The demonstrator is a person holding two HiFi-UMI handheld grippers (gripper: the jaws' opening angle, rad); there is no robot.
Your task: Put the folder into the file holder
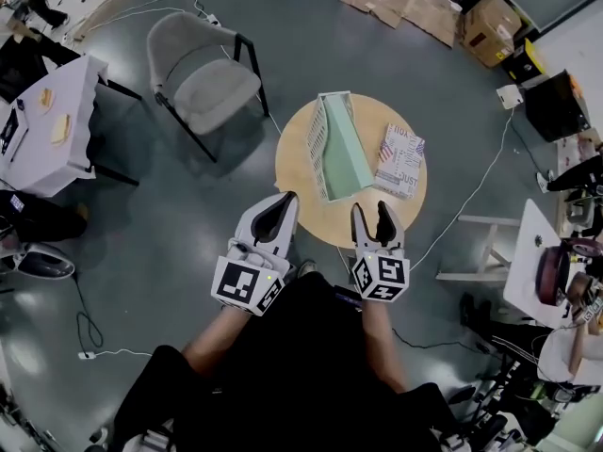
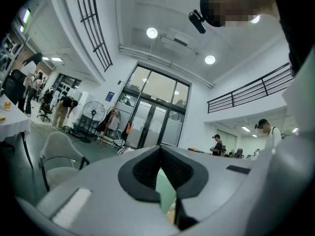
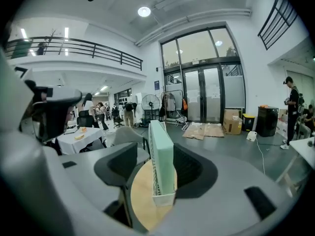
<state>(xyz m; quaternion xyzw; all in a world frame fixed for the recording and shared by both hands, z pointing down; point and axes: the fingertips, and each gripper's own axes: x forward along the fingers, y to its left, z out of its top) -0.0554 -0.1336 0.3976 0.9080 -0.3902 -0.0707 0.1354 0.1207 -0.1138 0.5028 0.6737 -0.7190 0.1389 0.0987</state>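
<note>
Two-handed, hovering at the near rim of the round wooden table (image 1: 301, 172).

Facing a grey chair (image 1: 203, 69) on the floor past the table's far left, well apart from everything on top; looking at the white mesh file holder (image 1: 318, 139) near the table's middle, with the green folder (image 1: 347, 149) already sitting inside it along its right side; seeing a printed booklet (image 1: 400, 161) lying flat just beside the holder on the right; holding the left gripper (image 1: 287, 199) with jaws pressed together on nothing, pointing towards the holder; holding the right gripper (image 1: 372, 210) with jaws spread and empty, framing holder and folder from short of their near end, with only bare tabletop between.
</note>
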